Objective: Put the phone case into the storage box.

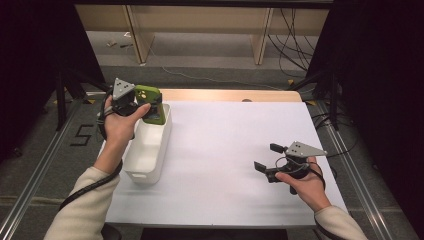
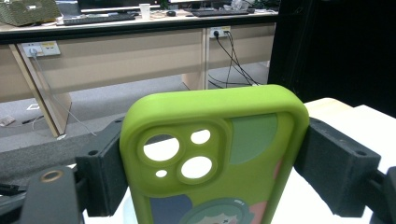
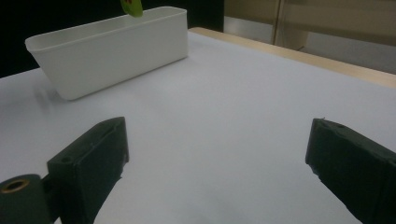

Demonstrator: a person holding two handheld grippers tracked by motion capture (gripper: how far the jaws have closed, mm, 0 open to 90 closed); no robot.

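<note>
Left hand-held gripper [image 1: 141,106] clamps green phone case [image 1: 151,104] above white bin's [image 1: 148,167] far end; right hand-held gripper [image 1: 266,158] gapes wide.

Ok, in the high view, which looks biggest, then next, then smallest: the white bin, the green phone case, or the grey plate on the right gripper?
1. White bin, clearly the largest.
2. Green phone case, held upright over the bin by the left gripper.
3. Grey plate on the right gripper; it looks close to the case, and part of the case is hidden, so this order is unsure.
</note>
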